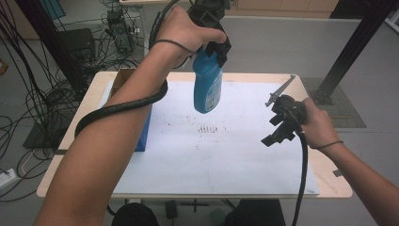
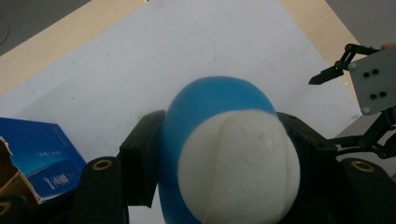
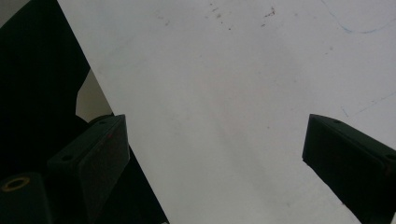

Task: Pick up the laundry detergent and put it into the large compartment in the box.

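The left gripper (image 1: 217,47) is clamped on the blue bottle (image 1: 207,87), which is hung below it, clear of the white sheet (image 1: 235,155), presumably for carrying. The right gripper (image 1: 277,125) is held wide open and empty to its right, perhaps kept ready.

white sheet (image 1: 244,155) on wood table (image 1: 329,186) | blue box (image 2: 39,161) at sheet's left edge | cables on floor (image 1: 28,94)

Laboratory or test workshop: black cable bundles (image 1: 28,70) trail across the grey floor at far left; black metal frame strut (image 1: 357,44) at far right.
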Available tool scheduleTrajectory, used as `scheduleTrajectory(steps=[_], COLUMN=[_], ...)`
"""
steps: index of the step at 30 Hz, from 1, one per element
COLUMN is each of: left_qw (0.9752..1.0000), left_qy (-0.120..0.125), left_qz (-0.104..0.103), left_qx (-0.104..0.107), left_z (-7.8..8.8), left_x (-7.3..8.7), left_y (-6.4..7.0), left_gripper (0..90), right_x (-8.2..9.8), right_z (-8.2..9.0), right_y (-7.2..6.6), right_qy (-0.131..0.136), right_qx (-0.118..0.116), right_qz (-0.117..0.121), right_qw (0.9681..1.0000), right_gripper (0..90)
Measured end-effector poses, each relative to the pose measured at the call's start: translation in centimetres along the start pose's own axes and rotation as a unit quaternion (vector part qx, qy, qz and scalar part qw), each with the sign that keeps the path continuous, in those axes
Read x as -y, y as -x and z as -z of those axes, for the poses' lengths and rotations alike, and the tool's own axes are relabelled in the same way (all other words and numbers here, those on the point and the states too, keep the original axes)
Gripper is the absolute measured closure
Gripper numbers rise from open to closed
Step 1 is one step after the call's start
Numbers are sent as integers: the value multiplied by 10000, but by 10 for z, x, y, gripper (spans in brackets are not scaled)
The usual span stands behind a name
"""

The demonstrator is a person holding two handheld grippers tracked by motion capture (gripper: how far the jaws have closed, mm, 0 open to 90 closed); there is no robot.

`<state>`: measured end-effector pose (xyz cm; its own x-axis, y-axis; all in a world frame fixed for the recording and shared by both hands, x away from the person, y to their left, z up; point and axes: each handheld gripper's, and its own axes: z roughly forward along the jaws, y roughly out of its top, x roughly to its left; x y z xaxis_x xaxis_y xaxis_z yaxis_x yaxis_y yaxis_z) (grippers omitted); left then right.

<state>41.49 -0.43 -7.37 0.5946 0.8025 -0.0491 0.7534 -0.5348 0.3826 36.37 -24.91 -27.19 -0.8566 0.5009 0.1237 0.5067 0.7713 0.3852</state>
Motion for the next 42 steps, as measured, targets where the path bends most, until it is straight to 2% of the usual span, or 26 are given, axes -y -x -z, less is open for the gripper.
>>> scheduleTrajectory(steps=[7,13,20,27,32,35,39,42], left_qw=[9999,9993,9973,9923,9892,9859,9835,9804], left_qy=[2,64,57,154,143,170,145,141], left_qz=[91,340,638,1126,1330,1507,1607,1748], left_qx=[-85,-161,-347,-489,-596,-702,-818,-903], left_z=[9,14,20,29,33,37,41,45], left_x=[4,8,18,32,41,47,53,60], left_y=[-8,-22,-45,-75,-93,-103,-112,-124], left_gripper=[380,380,380,380,380,380,380,380], right_x=[0,0,-1,-3,-5,-6,-7,-7], right_z=[0,-1,-2,-4,-6,-7,-8,-8], right_y=[-1,0,1,1,1,0,0,0], right_qy=[22,52,54,69,65,69,52,52], right_qx=[-16,-48,-70,-93,-119,-131,-134,-127], right_qz=[21,10,9,30,46,76,73,82], right_qw=[10000,10000,10000,9999,9999,9999,9999,9999], right_gripper=[76,76,76,76,76,76,76,76])
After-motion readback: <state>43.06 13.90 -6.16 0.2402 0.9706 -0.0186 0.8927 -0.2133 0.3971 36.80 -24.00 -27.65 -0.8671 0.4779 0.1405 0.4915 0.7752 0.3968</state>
